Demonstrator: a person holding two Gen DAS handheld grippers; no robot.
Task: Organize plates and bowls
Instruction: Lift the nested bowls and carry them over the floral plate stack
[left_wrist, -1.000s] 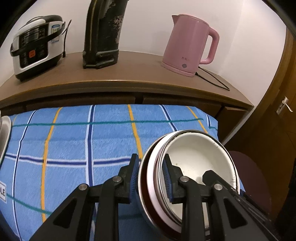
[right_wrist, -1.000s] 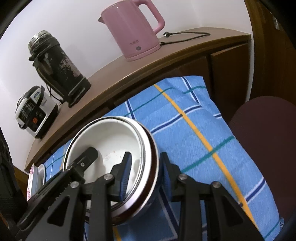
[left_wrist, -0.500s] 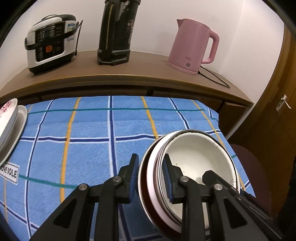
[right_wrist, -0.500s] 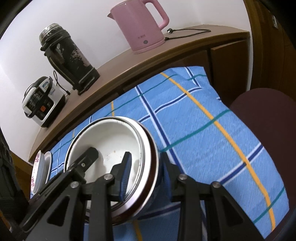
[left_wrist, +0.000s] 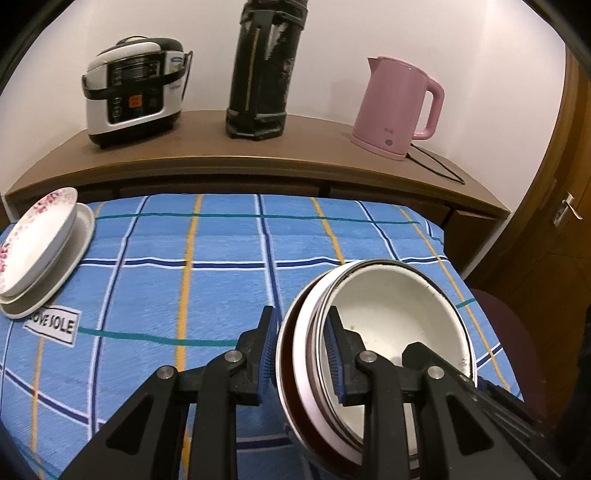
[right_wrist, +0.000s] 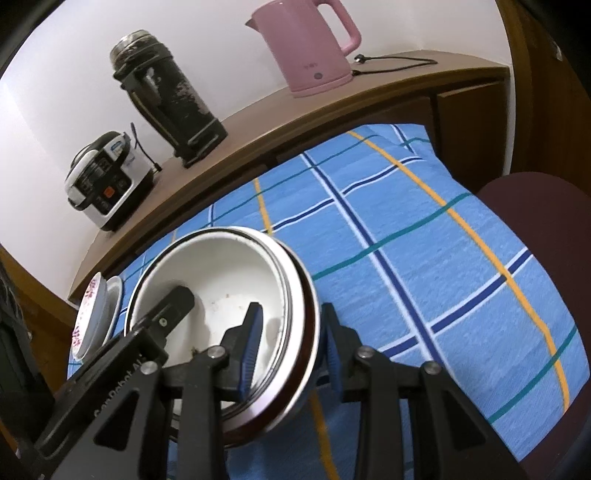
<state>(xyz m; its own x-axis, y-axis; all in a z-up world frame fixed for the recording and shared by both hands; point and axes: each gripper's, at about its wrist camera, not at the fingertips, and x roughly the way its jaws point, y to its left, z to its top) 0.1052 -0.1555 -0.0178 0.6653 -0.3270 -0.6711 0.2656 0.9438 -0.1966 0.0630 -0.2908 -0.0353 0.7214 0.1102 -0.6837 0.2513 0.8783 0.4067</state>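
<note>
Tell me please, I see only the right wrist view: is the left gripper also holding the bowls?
Observer: Yes. The left gripper pinches the rim of the stacked bowls, one jaw inside and one outside.
Operator: Is something lying on the cloth near the plates?
Observer: A white label with letters sits on the cloth, just beside the plates.

Left gripper (left_wrist: 301, 352) clamps rim of nested bowls (left_wrist: 388, 321) lower right, right gripper (left_wrist: 417, 350) gripping opposite rim; plate stack (left_wrist: 44, 258) left edge on blue checked cloth (left_wrist: 221, 266); kettle (left_wrist: 397, 107) upper right.
</note>
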